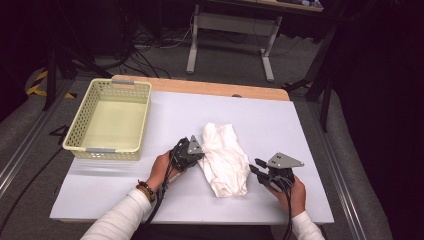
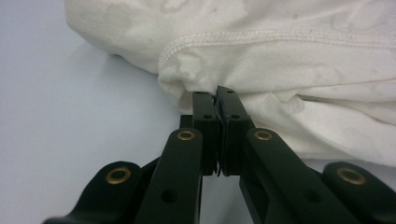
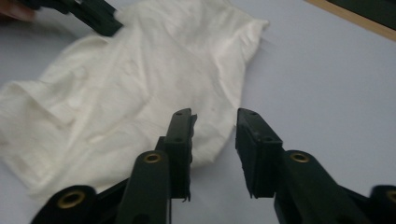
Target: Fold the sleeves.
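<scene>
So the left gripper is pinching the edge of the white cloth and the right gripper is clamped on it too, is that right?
Not quite. The left gripper is pinching the white cloth, but the right gripper is open beside its edge, gripping nothing. The right gripper view shows it.

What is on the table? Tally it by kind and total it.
Cloth: 1
Basket: 1
Grippers: 2, left shut on the cloth, right open beside it
Total: 4

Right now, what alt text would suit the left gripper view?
Two black tongs pinch shut on the edge of a crumpled white cloth, just below its stitched hem, over a pale table.
</scene>
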`<action>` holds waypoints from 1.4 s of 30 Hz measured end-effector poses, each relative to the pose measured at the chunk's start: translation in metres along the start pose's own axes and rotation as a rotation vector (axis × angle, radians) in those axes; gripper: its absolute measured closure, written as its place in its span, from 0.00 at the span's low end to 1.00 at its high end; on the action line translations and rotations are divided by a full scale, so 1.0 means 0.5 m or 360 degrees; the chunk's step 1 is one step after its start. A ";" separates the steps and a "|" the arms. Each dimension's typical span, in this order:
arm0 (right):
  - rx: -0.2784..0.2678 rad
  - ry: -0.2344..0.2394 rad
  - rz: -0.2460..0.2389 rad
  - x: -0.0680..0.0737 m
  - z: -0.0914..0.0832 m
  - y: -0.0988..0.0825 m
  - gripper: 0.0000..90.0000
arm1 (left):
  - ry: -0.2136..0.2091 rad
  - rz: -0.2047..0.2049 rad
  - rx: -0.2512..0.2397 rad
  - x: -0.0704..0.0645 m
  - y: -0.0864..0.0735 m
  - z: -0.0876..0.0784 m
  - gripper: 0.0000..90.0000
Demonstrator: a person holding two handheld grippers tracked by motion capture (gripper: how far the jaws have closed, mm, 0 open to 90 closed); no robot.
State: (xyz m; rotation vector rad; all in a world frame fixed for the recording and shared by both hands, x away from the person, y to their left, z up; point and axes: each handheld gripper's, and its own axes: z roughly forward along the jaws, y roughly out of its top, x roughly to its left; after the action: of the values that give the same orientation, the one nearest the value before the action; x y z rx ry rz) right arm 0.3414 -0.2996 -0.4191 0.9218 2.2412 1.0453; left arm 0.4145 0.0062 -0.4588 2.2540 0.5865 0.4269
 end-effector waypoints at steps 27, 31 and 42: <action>0.0271 0.0390 -0.0172 0.059 0.076 0.005 0.74 | 0.0170 -0.0005 -0.0029 0.009 0.005 0.000 0.94; 0.0246 0.0398 -0.0160 0.067 0.062 0.003 0.69 | 0.0104 -0.0015 -0.0139 -0.005 0.015 -0.042 0.84; -0.0035 0.0315 -0.0177 0.082 0.014 0.013 0.58 | -0.0049 -0.0010 -0.0208 -0.057 0.044 -0.032 0.60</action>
State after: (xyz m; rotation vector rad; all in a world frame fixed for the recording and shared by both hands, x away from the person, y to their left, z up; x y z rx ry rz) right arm 0.3217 -0.2625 -0.4240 0.7025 2.4056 1.1509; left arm 0.3894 -0.0129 -0.4354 2.1298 0.5346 0.4145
